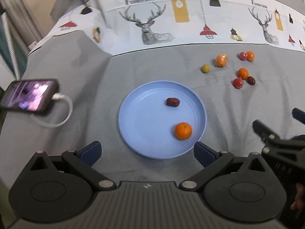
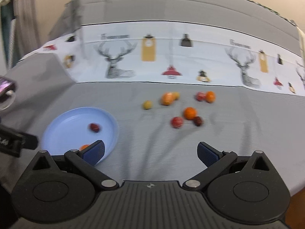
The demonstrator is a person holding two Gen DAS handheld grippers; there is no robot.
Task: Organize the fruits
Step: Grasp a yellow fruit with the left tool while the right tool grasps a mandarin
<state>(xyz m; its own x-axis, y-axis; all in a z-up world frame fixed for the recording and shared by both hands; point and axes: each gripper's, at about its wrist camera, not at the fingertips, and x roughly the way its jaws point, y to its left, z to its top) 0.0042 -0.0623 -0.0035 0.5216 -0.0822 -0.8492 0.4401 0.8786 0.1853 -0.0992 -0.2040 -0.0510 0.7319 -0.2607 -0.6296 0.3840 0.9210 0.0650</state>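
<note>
Both claws, the left gripper (image 1: pixel 147 150) and the right gripper (image 2: pixel 150 150), hung spread and empty. The right did best approaching the nearest red fruit (image 2: pixel 176 122) squarely, then carrying it to the blue plate (image 2: pixel 63 122).

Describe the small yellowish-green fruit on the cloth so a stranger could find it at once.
Start at the blue plate on the grey tablecloth, then look beyond it and to the right, where loose fruit is scattered. The yellowish-green fruit sits alone at the left edge of that scatter, beside a larger orange fruit. It is the only pale yellow-green piece; the others are orange, red or dark brown.
</note>
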